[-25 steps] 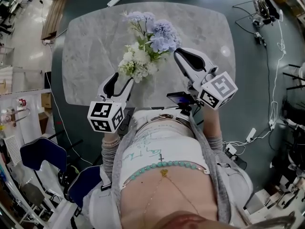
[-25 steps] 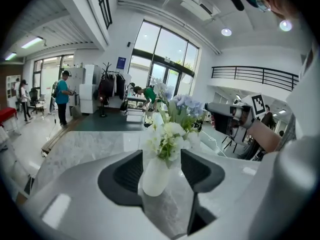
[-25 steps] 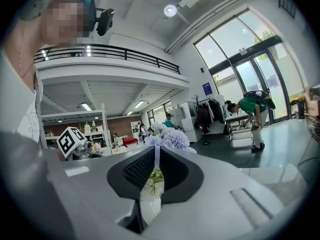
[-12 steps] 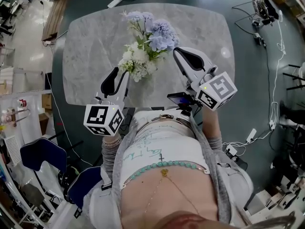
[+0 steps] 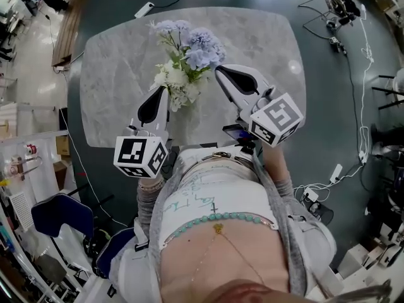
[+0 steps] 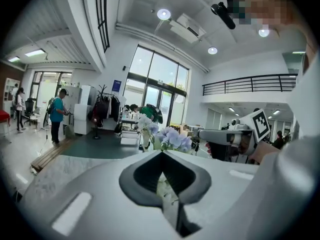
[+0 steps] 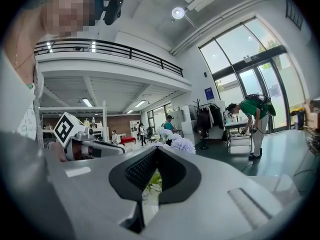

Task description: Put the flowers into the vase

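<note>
Jaws clenched, left gripper (image 5: 161, 91) and right gripper (image 5: 219, 71) flank frilly blue-white flowers (image 5: 189, 48) on rounded marble table (image 5: 120, 68).

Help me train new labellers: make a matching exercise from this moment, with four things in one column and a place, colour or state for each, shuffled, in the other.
Things:
1. blue flowers
2. white flowers
3. right gripper
4. table

Descriptions:
A. grey marbled top
B. jaws together, holding nothing
C. far part of the bunch, away from the person
D. near part of the bunch, by the tip of the left gripper

Pairs: 1-C, 2-D, 3-B, 4-A
</note>
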A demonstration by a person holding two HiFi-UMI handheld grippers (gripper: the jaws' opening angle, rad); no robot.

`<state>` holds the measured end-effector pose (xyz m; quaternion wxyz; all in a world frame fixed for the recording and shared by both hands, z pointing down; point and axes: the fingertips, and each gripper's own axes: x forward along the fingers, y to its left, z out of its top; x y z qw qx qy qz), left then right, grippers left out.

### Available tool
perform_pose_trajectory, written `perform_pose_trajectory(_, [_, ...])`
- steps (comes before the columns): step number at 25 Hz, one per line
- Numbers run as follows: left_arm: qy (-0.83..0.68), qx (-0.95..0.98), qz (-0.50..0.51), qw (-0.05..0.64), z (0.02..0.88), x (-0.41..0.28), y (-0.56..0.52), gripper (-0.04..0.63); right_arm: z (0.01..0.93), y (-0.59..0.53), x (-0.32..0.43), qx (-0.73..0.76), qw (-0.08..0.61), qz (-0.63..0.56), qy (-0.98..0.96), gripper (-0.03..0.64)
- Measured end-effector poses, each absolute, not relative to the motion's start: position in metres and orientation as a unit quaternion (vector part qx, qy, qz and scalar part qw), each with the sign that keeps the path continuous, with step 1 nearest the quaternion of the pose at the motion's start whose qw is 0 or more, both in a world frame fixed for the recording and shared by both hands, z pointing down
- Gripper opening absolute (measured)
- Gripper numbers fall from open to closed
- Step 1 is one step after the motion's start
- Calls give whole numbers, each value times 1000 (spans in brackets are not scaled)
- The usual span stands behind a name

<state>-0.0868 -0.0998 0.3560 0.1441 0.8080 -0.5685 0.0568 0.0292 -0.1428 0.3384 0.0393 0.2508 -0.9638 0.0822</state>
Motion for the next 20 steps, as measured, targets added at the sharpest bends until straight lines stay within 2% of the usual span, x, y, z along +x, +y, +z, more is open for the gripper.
perform_pose_trajectory(20, [-520,846,50,109,326,-28,-128,5,329,-140,38,263,58,60,-961,25])
